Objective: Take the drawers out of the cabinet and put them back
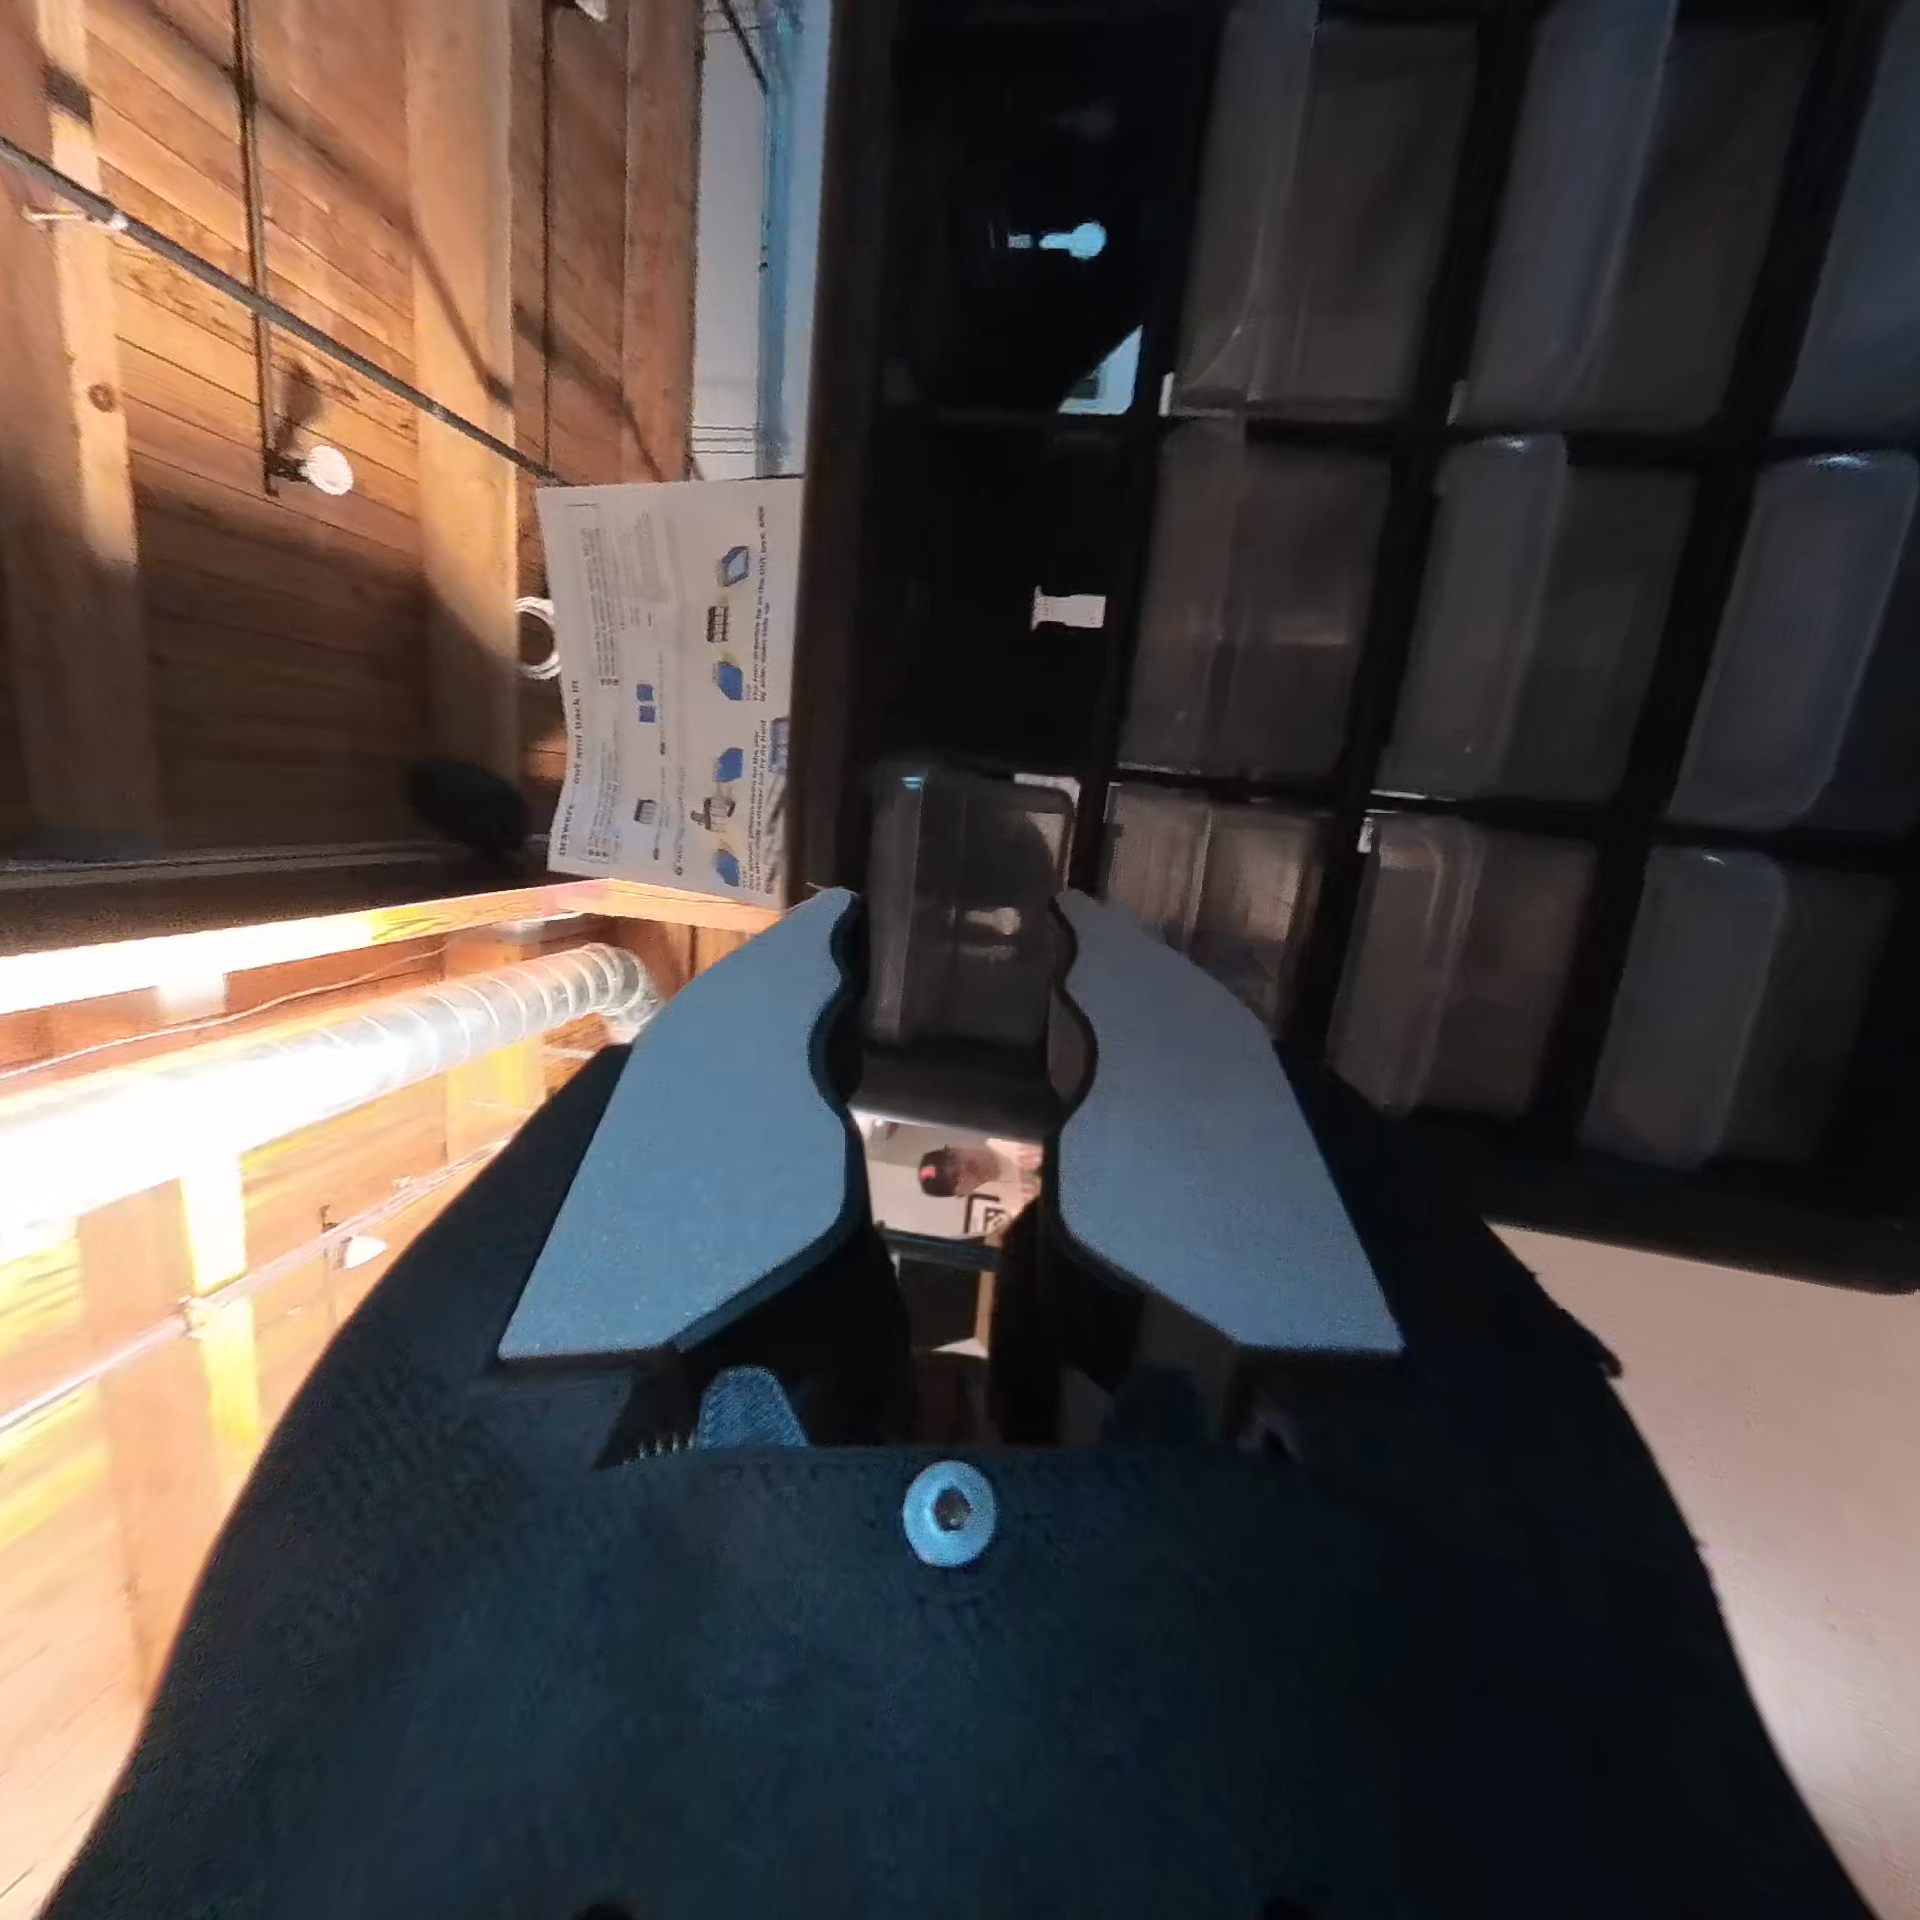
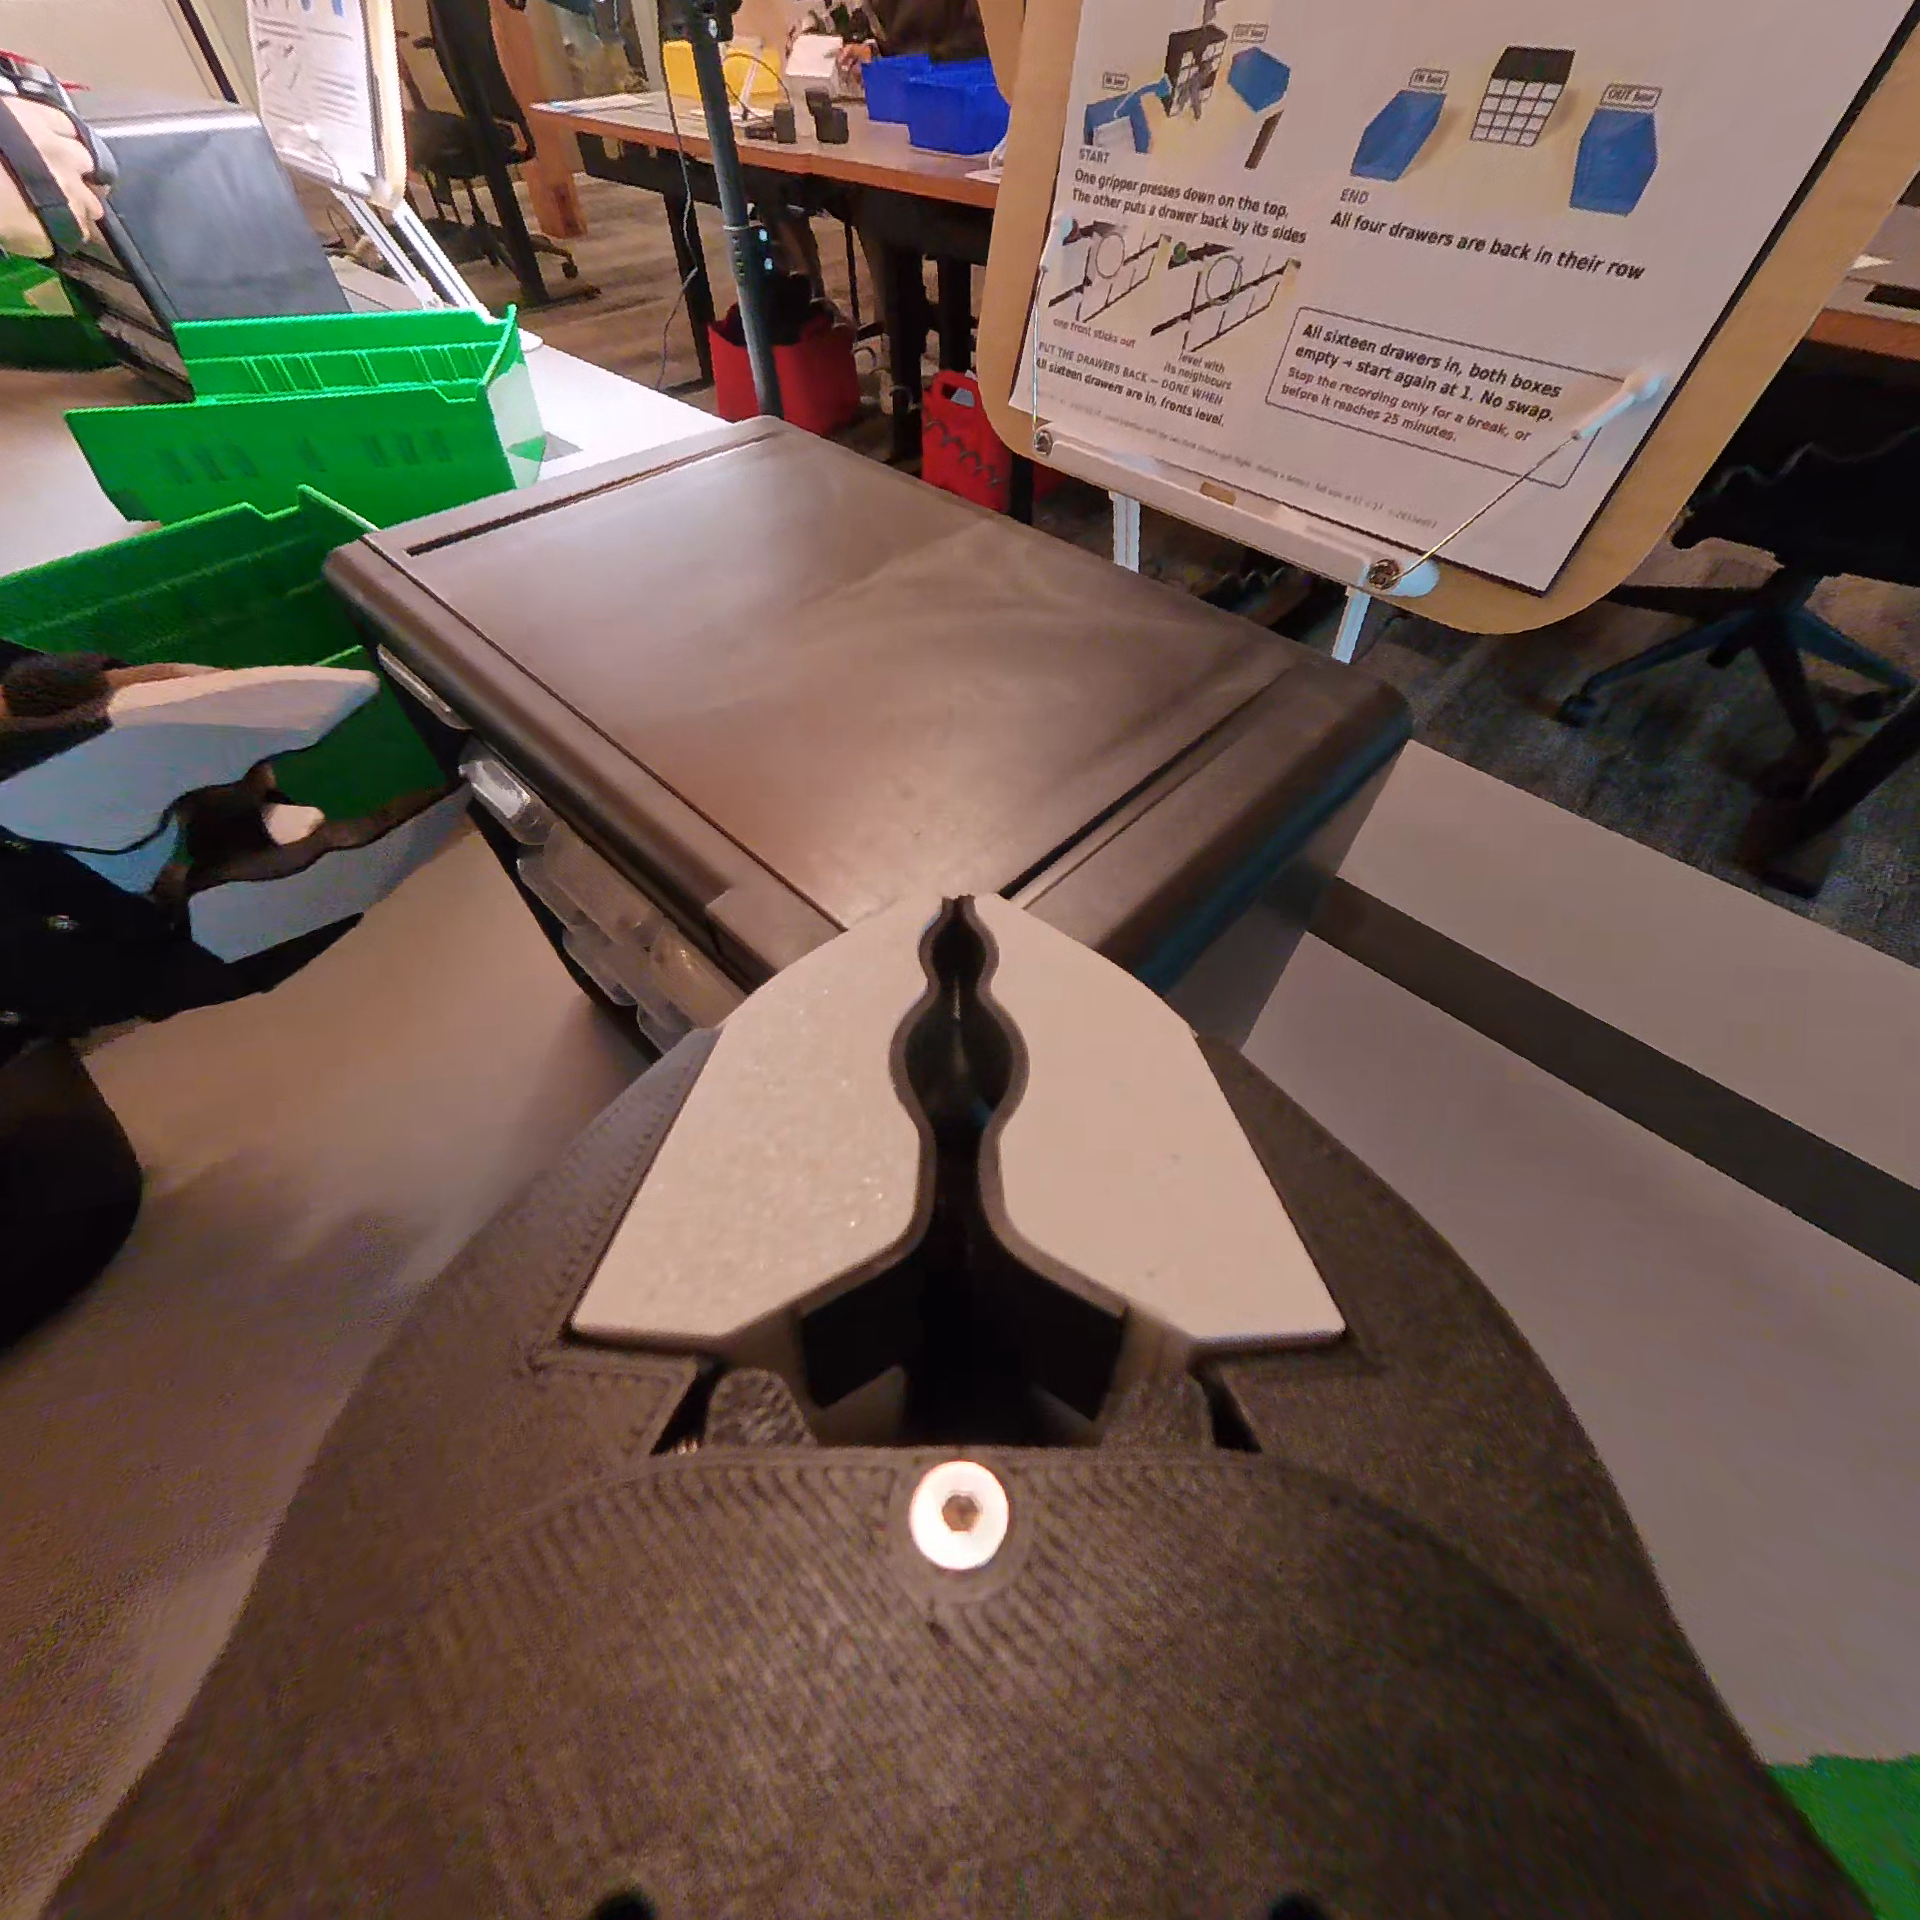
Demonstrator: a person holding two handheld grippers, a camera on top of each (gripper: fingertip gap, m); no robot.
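- The left gripper (image 1: 961, 971) was right at the face of the black cabinet (image 1: 1403, 790), its grey fingers (image 1: 727, 1122) clamped on the sides of a smoky translucent drawer (image 1: 966, 904).
- That drawer sat at the mouth of its slot in the edge column, sticking out ahead of its neighbours; what it held, if anything, could not be made out through the plastic.
- The two slots (image 1: 997, 603) further along that same column were open and dark, with pale cut-outs showing in the back wall.
- The other columns were full: cloudy drawers (image 1: 1538, 613) seated in their slots, contents not visible.
- Over to the right gripper (image 2: 961, 906): fingers (image 2: 790, 1143) pressed together with nothing between them, tips resting at the near corner of the cabinet's flat top (image 2: 831, 665).
- From that side the left gripper (image 2: 223, 790) showed at the cabinet's front, fingers around something dark.
- Green bins (image 2: 301, 426) stood on the grey table (image 2: 1558, 1351) beside the cabinet; their insides were hidden.
- An instruction board (image 2: 1455, 260) leaned on a stand behind the cabinet.
- Blue bins (image 2: 935, 104) sat on a distant wooden desk.
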